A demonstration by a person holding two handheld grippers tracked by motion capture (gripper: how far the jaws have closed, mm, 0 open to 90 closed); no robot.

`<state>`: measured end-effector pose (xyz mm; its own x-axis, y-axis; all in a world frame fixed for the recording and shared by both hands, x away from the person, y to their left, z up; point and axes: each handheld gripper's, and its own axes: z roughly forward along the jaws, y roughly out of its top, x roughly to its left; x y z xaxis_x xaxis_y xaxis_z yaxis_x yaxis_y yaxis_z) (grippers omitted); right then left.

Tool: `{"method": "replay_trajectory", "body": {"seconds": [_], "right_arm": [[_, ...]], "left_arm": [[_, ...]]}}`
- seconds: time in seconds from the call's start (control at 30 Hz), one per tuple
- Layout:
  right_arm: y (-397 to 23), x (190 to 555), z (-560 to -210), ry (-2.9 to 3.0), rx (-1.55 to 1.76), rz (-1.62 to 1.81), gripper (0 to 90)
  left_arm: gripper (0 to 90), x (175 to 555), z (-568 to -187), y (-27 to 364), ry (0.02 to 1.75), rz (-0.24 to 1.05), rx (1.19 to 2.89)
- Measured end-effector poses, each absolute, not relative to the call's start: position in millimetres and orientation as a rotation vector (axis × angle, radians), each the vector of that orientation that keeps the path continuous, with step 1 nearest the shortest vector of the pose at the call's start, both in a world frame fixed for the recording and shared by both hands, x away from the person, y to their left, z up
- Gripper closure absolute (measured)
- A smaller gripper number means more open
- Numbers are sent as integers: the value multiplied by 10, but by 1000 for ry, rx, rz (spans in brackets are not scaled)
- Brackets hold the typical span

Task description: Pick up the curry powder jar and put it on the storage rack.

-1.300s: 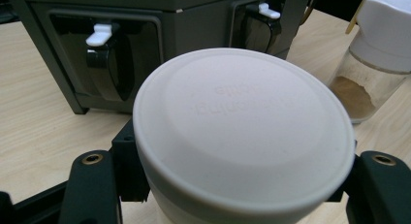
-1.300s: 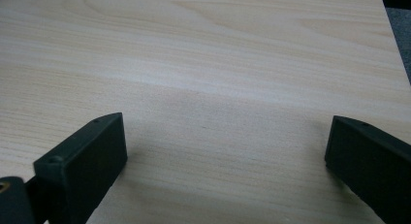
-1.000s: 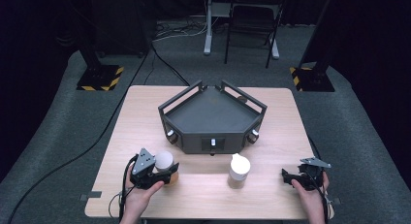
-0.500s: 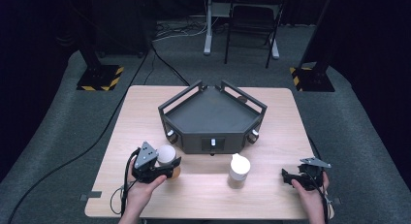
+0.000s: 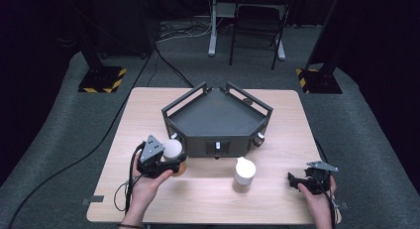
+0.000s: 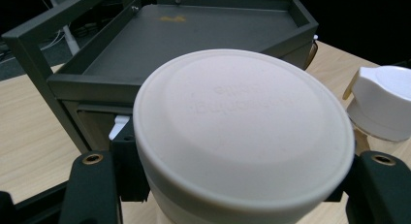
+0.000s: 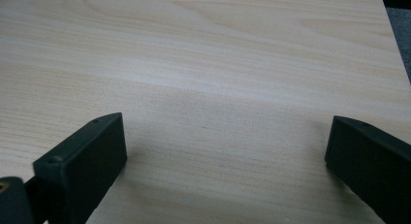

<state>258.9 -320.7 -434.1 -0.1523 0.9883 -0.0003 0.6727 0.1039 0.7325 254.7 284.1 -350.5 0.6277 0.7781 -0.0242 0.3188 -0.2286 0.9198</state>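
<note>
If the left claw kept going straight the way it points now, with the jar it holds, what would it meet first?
Most likely the near front wall of the dark tray. The left claw, shut on the white-lidded jar, faces it squarely. The white-capped bottle sits off to one side; depth is hard to judge.

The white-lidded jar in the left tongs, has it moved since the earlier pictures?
Yes. The white-lidded jar, held in the left tongs, has moved up and closer to the dark grey metal tray.

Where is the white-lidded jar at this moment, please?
In the high view the jar sits at the table's left, clamped in the left gripper, just before the dark tray's front-left corner, with the white-capped bottle to its right.
</note>
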Motion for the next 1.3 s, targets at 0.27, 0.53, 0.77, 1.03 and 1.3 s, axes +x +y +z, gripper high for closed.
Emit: {"method": "replay_trajectory", "body": {"seconds": [0.27, 0.53, 0.77, 1.03, 1.3], "right_arm": [[-3207, 2591, -4341, 1886, 1616, 821, 0], [-3206, 2592, -4340, 1887, 1616, 820, 0], [-3206, 2593, -4339, 1887, 1616, 820, 0], [-3206, 2593, -4339, 1888, 1616, 820, 0], [-3209, 2595, -4338, 1889, 1615, 820, 0]], "left_arm": [[337, 2647, -3335, 2794, 869, 565, 1825], [337, 2770, -3138, 2728, 857, 578, 1839], [337, 2863, -2965, 2649, 842, 586, 1839], [337, 2970, -2814, 2556, 831, 582, 1825], [337, 3117, -2706, 2448, 838, 581, 1812]]}}
